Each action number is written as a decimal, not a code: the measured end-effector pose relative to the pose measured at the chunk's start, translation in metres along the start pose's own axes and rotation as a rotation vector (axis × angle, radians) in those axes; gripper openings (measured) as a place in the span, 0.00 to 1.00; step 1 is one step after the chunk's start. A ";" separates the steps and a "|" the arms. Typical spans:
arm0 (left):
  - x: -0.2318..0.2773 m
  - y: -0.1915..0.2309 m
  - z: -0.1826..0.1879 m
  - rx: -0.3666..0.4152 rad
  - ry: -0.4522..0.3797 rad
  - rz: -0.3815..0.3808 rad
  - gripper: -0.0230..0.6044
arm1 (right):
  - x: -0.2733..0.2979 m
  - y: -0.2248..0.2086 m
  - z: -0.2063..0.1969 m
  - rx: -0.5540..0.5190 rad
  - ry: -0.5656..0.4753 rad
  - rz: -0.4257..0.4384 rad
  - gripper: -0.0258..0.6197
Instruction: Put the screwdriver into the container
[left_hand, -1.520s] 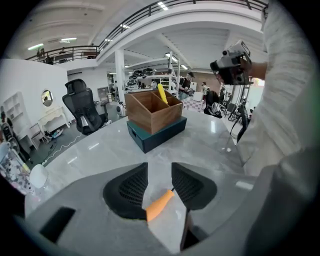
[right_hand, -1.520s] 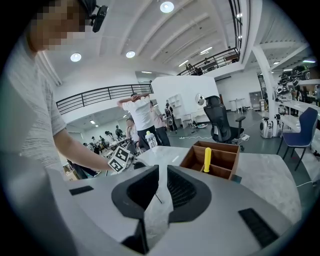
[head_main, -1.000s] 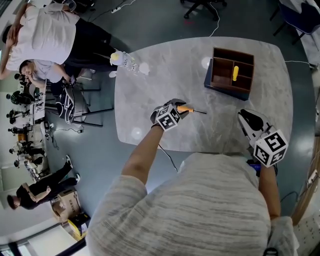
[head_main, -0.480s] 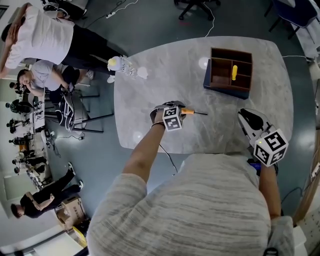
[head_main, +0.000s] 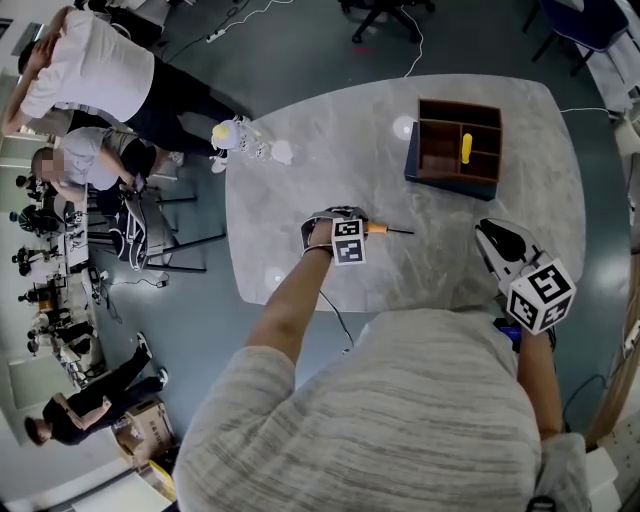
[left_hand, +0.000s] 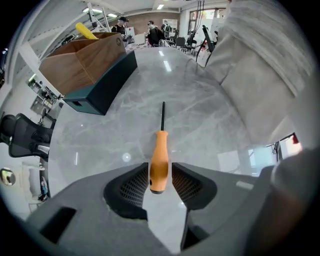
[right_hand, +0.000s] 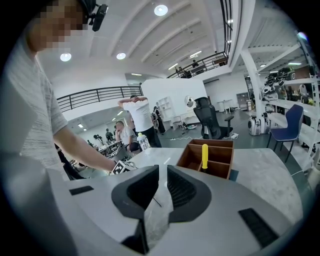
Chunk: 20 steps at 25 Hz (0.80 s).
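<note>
On the grey veined stone table (head_main: 300, 180), your left gripper (left_hand: 160, 182) has its dark ribbed pads pressed on either side of the screwdriver (left_hand: 160, 160). They pinch the butt end of its smooth, rounded orange handle, and the thin black shaft lies out across the surface. Well apart from the tip stands the container (head_main: 424, 135), a brown wooden box with dividers on a dark blue base. A yellow handle (head_main: 465, 147) stands upright in one compartment. Your right gripper (right_hand: 163, 187) hovers by the near table edge, its jaws drawn almost together on nothing. Your torso cuts off that edge in the head view. Small pale objects (head_main: 245, 135) at the far left corner are too blurred to identify.
</note>
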<state>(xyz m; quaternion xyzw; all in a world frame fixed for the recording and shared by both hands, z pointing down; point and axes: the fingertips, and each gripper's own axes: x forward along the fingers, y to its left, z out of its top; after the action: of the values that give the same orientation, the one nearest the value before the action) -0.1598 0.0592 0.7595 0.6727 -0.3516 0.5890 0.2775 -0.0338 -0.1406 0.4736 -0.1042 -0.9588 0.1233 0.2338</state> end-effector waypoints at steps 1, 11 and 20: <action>0.002 0.000 -0.001 0.009 0.007 -0.003 0.28 | 0.000 0.000 0.000 0.001 0.000 -0.001 0.06; 0.011 0.007 -0.003 0.026 0.043 -0.002 0.23 | 0.001 -0.006 0.000 0.010 0.002 -0.010 0.06; 0.012 0.008 -0.002 -0.051 0.026 -0.013 0.22 | 0.003 -0.009 0.003 0.014 -0.003 -0.010 0.06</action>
<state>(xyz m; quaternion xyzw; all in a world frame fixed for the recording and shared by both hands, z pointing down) -0.1669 0.0544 0.7711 0.6598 -0.3584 0.5868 0.3032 -0.0392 -0.1488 0.4749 -0.0976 -0.9588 0.1290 0.2336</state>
